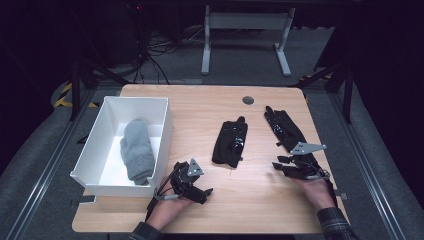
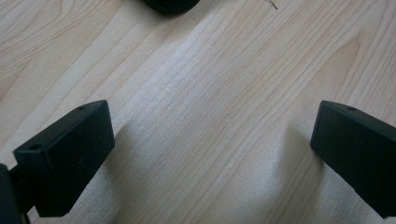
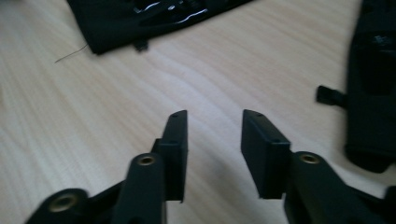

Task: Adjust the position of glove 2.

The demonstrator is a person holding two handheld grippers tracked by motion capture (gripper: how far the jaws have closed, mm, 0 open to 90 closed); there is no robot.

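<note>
A white bin [image 1: 159, 131] is sitting at the left of the wooden table [image 1: 250, 200], and a rolled grey cloth [image 1: 137, 150] is lying inside it, running from the far end toward the near wall. Just right of the bin's near corner, the left gripper [image 1: 192, 186] is resting low over the table in the person's left hand [image 1: 169, 207]; in the left gripper view its jaws are standing spread wide with nothing but bare wood between them, and a dark edge of a glove is showing at the far top. Right of that, near the middle of the table, a black glove [image 1: 230, 144] is lying flat, its cuff toward the near side. Farther right, a second black glove [image 1: 283, 129] is lying at a slant, its fingers pointing to the far left. The right gripper [image 1: 284, 165] is hovering at the near end of this second glove, held in the person's right hand [image 1: 317, 192]. In the right gripper view its jaws are standing only a narrow gap apart, pinching nothing, over bare wood, with the middle glove [image 3: 140, 18] lying beyond them and the second glove [image 3: 373, 84] lying just to the right, apart from the pads.
</note>
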